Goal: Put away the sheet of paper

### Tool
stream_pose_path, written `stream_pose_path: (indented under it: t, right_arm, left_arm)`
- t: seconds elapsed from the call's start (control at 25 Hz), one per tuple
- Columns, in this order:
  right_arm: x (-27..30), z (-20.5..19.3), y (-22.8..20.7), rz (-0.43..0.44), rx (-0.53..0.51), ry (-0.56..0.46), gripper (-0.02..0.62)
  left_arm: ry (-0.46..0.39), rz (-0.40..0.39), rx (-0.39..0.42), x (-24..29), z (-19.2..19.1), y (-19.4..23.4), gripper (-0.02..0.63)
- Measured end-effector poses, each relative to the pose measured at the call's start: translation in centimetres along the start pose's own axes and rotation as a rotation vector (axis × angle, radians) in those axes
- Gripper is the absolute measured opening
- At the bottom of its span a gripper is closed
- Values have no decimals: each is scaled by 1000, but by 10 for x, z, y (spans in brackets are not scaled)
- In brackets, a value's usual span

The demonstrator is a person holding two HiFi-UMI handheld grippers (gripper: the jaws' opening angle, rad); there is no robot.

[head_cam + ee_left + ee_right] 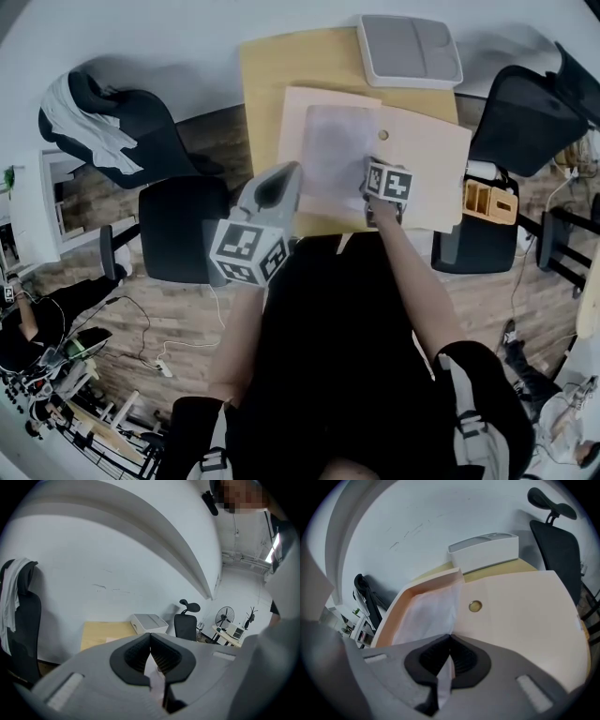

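Over the folder (525, 616), right gripper (450, 638) pinches near edge of sheet of paper (431, 616).

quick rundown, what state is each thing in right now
folder: open, flat on the desk
sheet of paper: lying in the open folder, near edge pinched
right gripper: shut on the sheet of paper
left gripper: shut on a white scrap, held off the desk
white cloth: draped over a chair

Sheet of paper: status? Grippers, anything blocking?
Right gripper jaws shut on sheet of paper, which lies on the open folder. Left gripper jaws shut on a white strip, origin unclear. Nothing on top of the sheet.
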State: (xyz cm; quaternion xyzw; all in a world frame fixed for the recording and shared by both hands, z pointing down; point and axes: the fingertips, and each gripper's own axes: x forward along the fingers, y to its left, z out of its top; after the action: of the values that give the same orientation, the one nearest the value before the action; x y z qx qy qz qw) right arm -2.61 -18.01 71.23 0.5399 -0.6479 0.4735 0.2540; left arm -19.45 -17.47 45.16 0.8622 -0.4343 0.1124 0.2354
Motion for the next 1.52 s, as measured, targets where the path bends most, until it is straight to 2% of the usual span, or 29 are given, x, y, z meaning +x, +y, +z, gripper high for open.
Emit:
stream_pose_path:
  t: [0.32, 0.56, 0.8, 1.04, 1.28, 1.52]
  right_arm:
    - [4, -1, 16, 38, -30, 9, 3]
    - [1, 2, 21, 45, -86, -21, 3]
    - [3, -8, 15, 31, -106, -1, 95]
    - [-6, -7, 11, 25, -144, -9, 101]
    - [-35, 0, 5, 54, -197, -40, 101]
    - [-77, 11, -2, 124, -297, -95, 101]
  left_arm:
    - [-22, 11, -6, -9, 4, 10, 9]
    - [-41, 12, -5, -16, 7, 12, 9]
    - [-48, 16, -11, -19, 1, 11, 9]
    - [-56, 37, -18, -26, -1, 8, 9]
    - [-62, 70, -30, -30, -9, -8, 9]
    - [-76, 116, -38, -32, -15, -45, 9]
